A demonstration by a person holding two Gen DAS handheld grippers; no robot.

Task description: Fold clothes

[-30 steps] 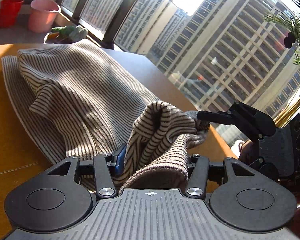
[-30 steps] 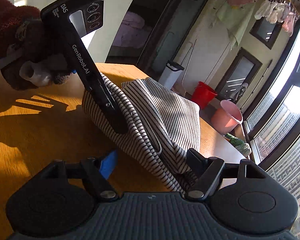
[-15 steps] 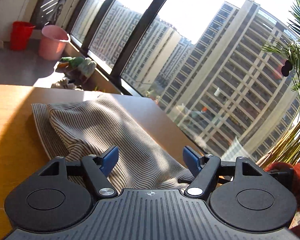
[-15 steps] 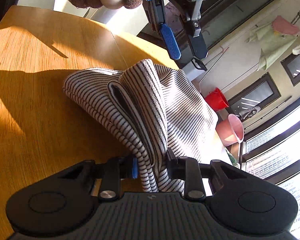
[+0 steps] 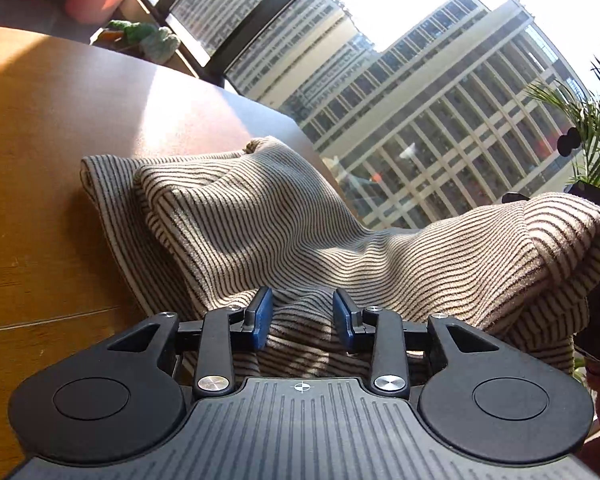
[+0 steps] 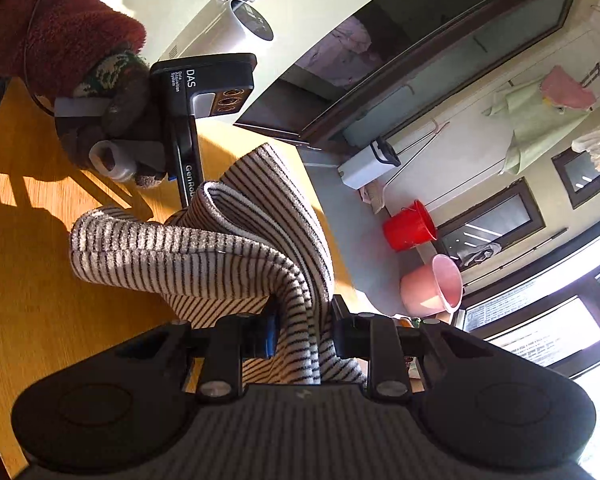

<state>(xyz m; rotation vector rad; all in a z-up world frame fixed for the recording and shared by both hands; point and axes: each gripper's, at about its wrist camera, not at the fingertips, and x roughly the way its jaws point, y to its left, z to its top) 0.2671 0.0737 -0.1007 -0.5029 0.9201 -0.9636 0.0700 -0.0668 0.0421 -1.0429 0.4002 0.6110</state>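
Note:
A beige garment with thin dark stripes (image 5: 268, 224) lies bunched on the wooden table (image 5: 40, 184). My left gripper (image 5: 302, 314) hovers over its near edge with the jaws partly apart and cloth lying between and under them, not pinched. My right gripper (image 6: 302, 328) is shut on a thick fold of the same garment (image 6: 204, 252) and holds it lifted off the table. The left gripper's body also shows in the right wrist view (image 6: 196, 120), behind the raised cloth.
A red bucket (image 6: 410, 226) and a pink bucket (image 6: 434, 286) stand on the floor beyond the table, by the large windows. A white box (image 6: 366, 164) sits on the floor by the wall. A potted palm (image 5: 580, 136) is at the right.
My left gripper let go of the cloth, opened wide, then came down over the garment with jaws narrower. My right gripper closed on a fold and lifted it.

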